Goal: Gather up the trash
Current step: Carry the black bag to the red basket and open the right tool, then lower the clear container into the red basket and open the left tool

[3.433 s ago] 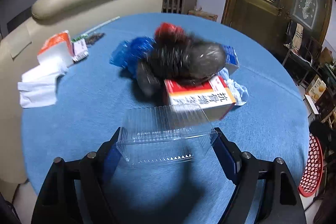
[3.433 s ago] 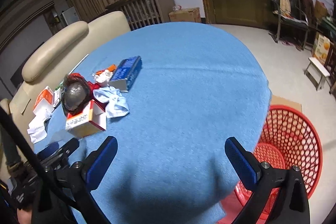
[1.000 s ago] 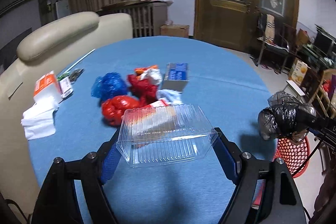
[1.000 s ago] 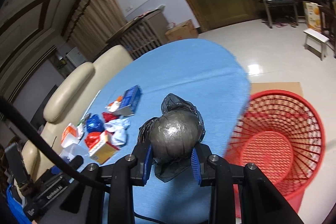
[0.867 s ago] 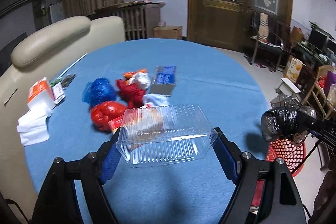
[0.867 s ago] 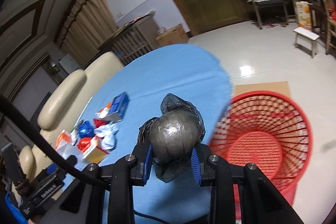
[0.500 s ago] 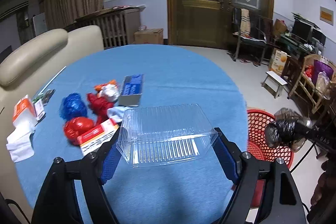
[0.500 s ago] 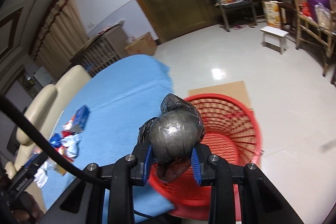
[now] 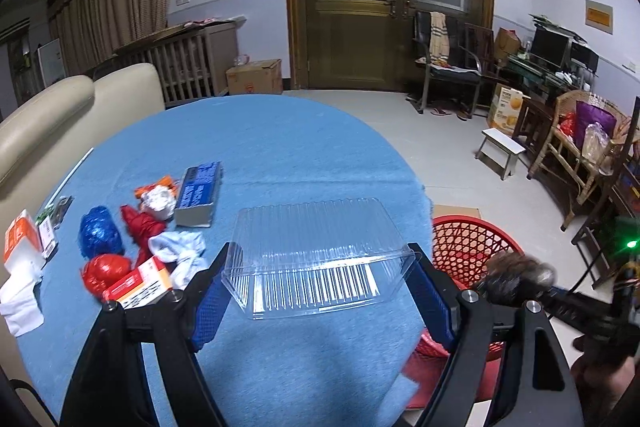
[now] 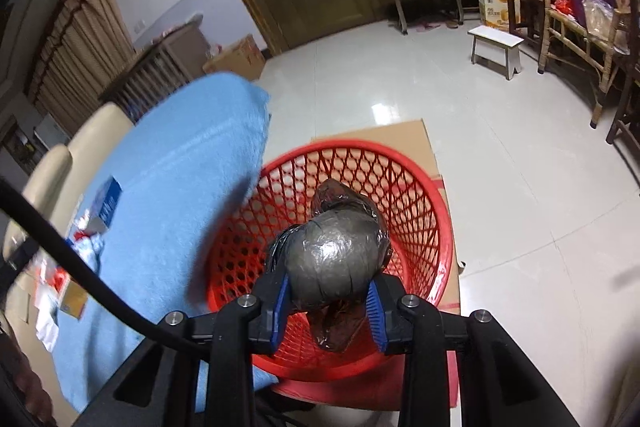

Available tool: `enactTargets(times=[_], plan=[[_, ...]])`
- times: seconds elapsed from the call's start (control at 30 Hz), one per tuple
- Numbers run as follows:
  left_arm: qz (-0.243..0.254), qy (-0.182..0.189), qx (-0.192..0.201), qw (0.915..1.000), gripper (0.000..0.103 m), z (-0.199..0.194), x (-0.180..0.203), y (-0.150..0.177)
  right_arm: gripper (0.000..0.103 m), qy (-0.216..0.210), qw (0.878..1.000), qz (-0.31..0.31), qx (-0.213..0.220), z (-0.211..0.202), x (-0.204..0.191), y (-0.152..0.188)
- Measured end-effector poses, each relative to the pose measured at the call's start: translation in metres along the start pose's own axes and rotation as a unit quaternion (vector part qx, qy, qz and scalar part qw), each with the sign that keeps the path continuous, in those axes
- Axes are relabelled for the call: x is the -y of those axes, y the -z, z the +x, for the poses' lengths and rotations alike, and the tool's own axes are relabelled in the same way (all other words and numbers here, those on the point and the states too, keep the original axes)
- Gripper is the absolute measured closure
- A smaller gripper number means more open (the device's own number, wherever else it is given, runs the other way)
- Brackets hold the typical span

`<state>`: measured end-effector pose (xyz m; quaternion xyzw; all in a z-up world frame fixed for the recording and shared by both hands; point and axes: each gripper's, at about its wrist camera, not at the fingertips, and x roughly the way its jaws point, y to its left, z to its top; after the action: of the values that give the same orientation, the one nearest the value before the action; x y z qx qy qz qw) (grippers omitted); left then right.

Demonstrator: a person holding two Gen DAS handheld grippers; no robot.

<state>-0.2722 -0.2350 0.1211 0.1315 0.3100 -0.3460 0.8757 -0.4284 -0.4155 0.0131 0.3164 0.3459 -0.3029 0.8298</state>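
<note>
My right gripper [image 10: 328,297] is shut on a crumpled black plastic bag [image 10: 334,261] and holds it over the open red mesh basket [image 10: 424,195] on the floor. In the left wrist view the bag [image 9: 516,277] shows blurred at the right, above the basket [image 9: 464,239]. My left gripper [image 9: 320,287] is shut on a clear ribbed plastic container [image 9: 316,259] and holds it above the blue table [image 9: 280,139], near its right edge. More trash lies at the table's left: a blue box [image 9: 198,193], red and blue wrappers [image 9: 100,231], white tissue [image 9: 176,247].
A beige sofa [image 9: 48,115] stands behind the table's left side. The basket rests on flat cardboard [image 10: 400,133] on the tiled floor. A small white stool [image 10: 496,47], chairs and a wicker seat stand further right.
My right gripper has carried the black bag off the table's edge to above the red basket. My left gripper, still holding the clear container, has swung right toward the basket.
</note>
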Motion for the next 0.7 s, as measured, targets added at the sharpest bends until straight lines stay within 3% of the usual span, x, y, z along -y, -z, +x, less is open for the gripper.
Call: enactTargets(times=[0.07,0.33,0.7], plan=[[0.006,0.006,-0.001,1.0000,0.021,0.003,0.008,-0.003,0.030,0.003,1.000,0.001,-0.018,0.007,0.001,0.003],[0.024,0.033,-0.009,0.9991,0.020,0.017,0.039,-0.013,0.028,0.008,0.998,0.043,0.035,-0.016,0.023,-0.005],[0.055,0.109,-0.030,0.9921,0.020,0.044,0.107,-0.031,0.028,0.016,0.994,0.077,0.083,-0.047,0.047,-0.018]])
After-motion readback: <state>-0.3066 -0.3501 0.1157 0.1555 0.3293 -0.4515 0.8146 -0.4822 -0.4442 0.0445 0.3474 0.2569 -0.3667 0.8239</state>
